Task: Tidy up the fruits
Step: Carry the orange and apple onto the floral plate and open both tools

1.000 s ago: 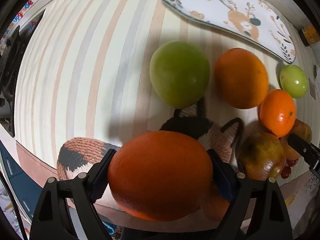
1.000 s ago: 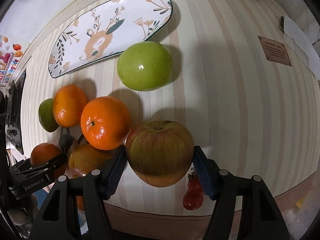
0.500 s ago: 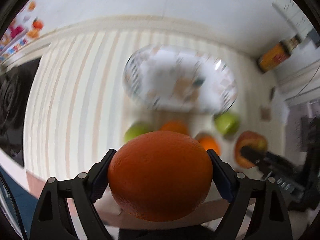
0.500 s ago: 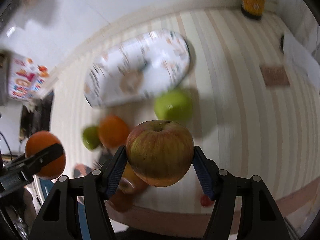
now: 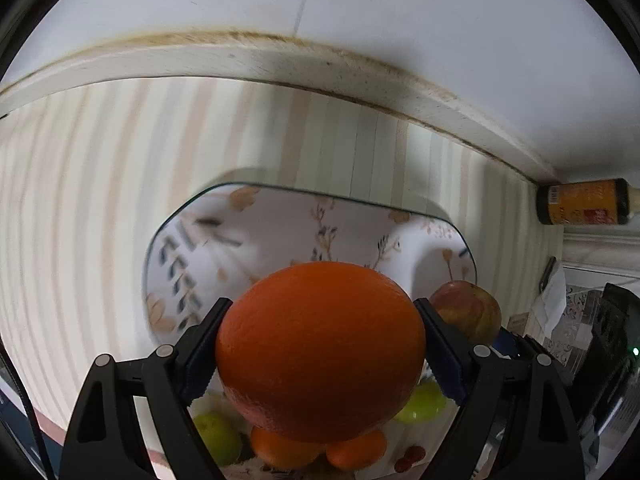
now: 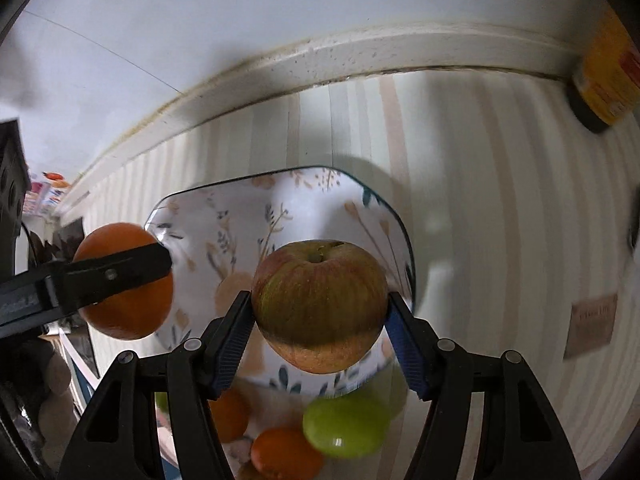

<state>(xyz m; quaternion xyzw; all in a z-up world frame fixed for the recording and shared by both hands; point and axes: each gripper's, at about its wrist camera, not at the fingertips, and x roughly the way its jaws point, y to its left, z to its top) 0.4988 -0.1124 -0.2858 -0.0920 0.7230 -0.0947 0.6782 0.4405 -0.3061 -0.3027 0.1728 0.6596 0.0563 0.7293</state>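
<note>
My left gripper (image 5: 320, 352) is shut on a large orange (image 5: 320, 350) and holds it in the air over the near edge of the white leaf-patterned plate (image 5: 280, 236). My right gripper (image 6: 320, 308) is shut on a red-green apple (image 6: 320, 304) and holds it above the same plate (image 6: 224, 232). The apple also shows at the right in the left wrist view (image 5: 470, 312). The orange in the left gripper shows at the left in the right wrist view (image 6: 128, 300). Green apples (image 6: 346, 426) and small oranges (image 6: 286, 454) lie on the striped cloth below, nearer than the plate.
An orange-labelled bottle (image 5: 582, 202) lies at the back right against the white ledge (image 5: 280, 64). A small brown card (image 6: 592, 324) lies on the striped cloth at the right. Red cherries (image 5: 408, 458) lie near the front. Dark objects stand at the far right (image 5: 608, 344).
Both grippers have lifted their fruit and moved forward over the plate. The plate now fills the middle of both views, and the loose fruit has dropped to the bottom.
</note>
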